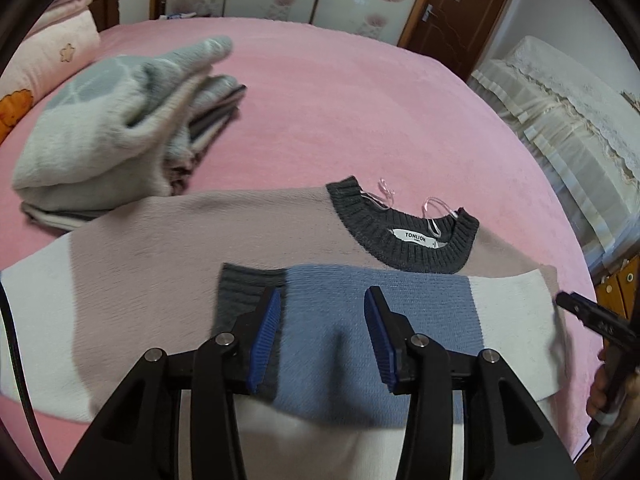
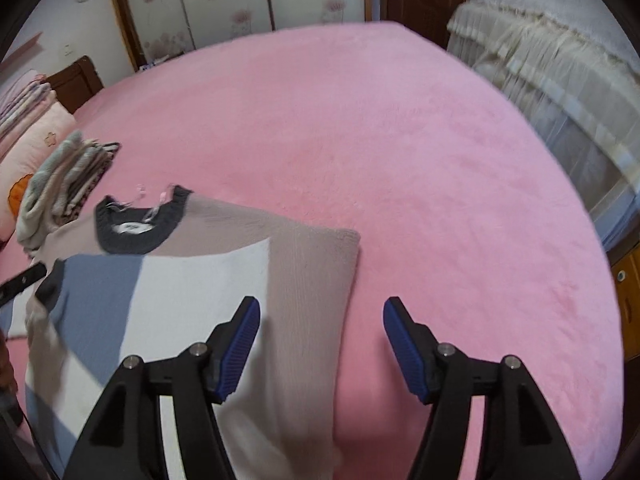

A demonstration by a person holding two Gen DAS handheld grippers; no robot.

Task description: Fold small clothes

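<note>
A colour-block sweater (image 1: 160, 264), beige, white and blue with a dark grey collar (image 1: 404, 236), lies flat on the pink bed. One sleeve (image 1: 360, 304) is folded across its body. My left gripper (image 1: 322, 304) is open just above that sleeve, jaws empty. The sweater also shows in the right wrist view (image 2: 224, 280). My right gripper (image 2: 320, 316) is open over the sweater's right edge and holds nothing. Its tip shows in the left wrist view (image 1: 588, 312).
A stack of folded clothes (image 1: 112, 132) sits on the bed's far left, also in the right wrist view (image 2: 64, 184). Pillows (image 1: 48, 56) lie behind it. The pink bedspread (image 2: 400, 160) stretches far and right. A lace-covered piece of furniture (image 2: 560, 72) stands at the right.
</note>
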